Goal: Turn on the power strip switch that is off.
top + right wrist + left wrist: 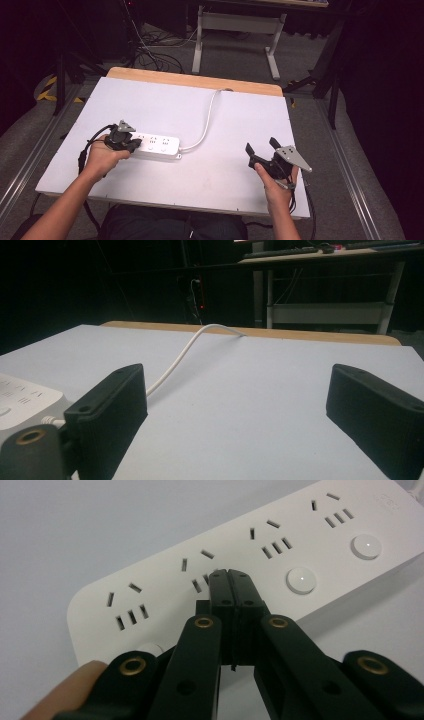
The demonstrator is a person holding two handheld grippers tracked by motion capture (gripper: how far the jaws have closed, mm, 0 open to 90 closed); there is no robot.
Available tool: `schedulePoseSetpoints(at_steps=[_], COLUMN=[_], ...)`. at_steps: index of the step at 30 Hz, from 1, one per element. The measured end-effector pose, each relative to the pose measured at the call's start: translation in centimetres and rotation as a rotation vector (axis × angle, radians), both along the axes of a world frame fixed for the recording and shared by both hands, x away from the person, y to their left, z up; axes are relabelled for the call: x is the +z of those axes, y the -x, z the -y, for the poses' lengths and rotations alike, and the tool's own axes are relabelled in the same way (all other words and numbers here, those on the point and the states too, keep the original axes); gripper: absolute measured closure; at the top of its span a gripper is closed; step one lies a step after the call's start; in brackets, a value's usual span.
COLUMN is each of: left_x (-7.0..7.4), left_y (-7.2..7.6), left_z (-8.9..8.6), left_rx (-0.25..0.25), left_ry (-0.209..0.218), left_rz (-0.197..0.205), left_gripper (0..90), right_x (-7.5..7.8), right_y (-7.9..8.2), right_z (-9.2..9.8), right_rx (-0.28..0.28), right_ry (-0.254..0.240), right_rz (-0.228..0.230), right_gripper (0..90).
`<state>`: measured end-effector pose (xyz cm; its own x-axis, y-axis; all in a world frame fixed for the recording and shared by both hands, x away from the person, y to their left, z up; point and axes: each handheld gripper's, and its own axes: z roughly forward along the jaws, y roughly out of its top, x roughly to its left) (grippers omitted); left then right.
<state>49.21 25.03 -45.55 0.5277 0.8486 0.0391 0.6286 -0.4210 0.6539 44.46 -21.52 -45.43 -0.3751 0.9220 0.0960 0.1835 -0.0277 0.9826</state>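
Here, your worktop [210, 165] is a white sheet with a wooden strip along its far edge, and the power strip serves as the landmark. The strip [159, 146] is white and lies flat on the worktop, left of centre, with its long side running left to right. Its top carries rows of socket slots and round white buttons [301, 580]. A white cord [209, 119] leaves the strip's right end, curves away across the worktop and drops over the far wooden edge.

Your left hand [102, 156] sits just left of the strip, holding the left tool [229, 576]. Its two black jaws are clenched together with nothing between them, and their tips rest at the strip's top face, among the slots of the second socket group from the rounded end. A fingertip [65, 690] shows beside the tool's frame.

Your right hand [275, 182] is well to the right of the strip, near the worktop's front edge. The right tool [261, 147] is released, jaws spread wide with only bare worktop between them; the strip's cord end lies off to its left.
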Motion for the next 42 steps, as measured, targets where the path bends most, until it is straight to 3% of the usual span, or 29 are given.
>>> schedulePoseSetpoints(at_steps=[8, 14, 42], left_x=[0.00, 0.04, -0.03], left_y=[-0.03, -0.05, 0.03], left_z=[-0.05, 0.09, 0.11], left_rx=[-0.003, -0.008, 0.003], left_ry=[0.009, -0.015, -0.005], left_rz=[-0.001, 0.011, 0.013], left_gripper=[90.0, 90.0, 90.0], right_x=[-0.04, -0.08, -0.01], right_y=[-0.07, -0.23, -0.28], right_z=[-0.06, -0.20, -0.25], right_rx=[0.002, 0.007, 0.009], right_ry=[0.003, 0.007, 0.006], right_rz=[0.000, -0.003, 0.002], right_gripper=[9.9, 9.9, 9.9])
